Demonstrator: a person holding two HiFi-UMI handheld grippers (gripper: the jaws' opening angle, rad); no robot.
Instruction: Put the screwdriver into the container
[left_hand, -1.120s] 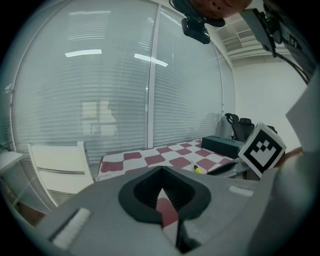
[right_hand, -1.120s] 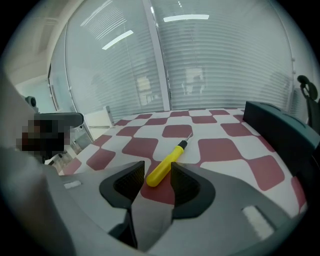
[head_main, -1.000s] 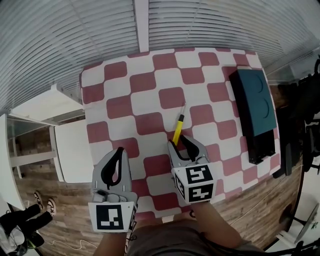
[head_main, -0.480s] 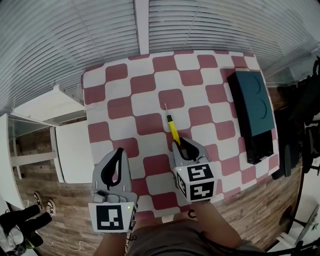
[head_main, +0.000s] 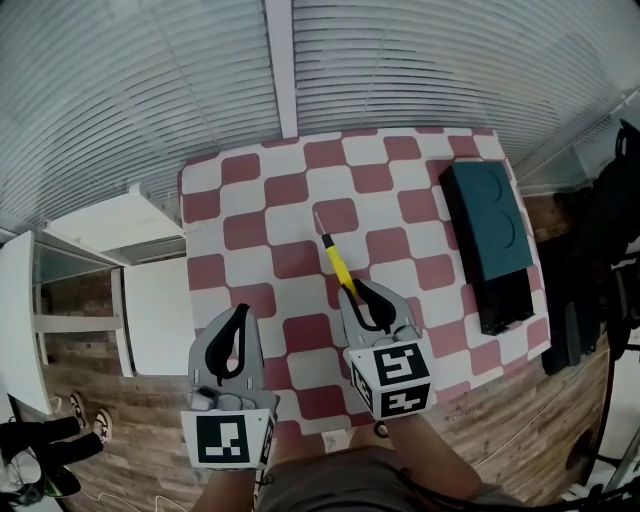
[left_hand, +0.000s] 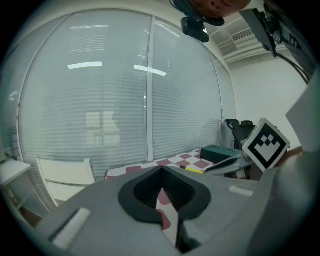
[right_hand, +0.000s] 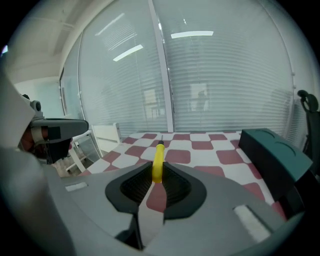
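While your right gripper (head_main: 352, 291) clamps the screwdriver (head_main: 335, 261) well apart from the container (head_main: 486, 218) and your left gripper (head_main: 240, 316) sits closed, empty, the carry and drop remain.

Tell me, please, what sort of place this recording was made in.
Probably an office or meeting room: a wall of slatted blinds, a black office chair in the corner, and a small table under a checked cloth on wood-look flooring.
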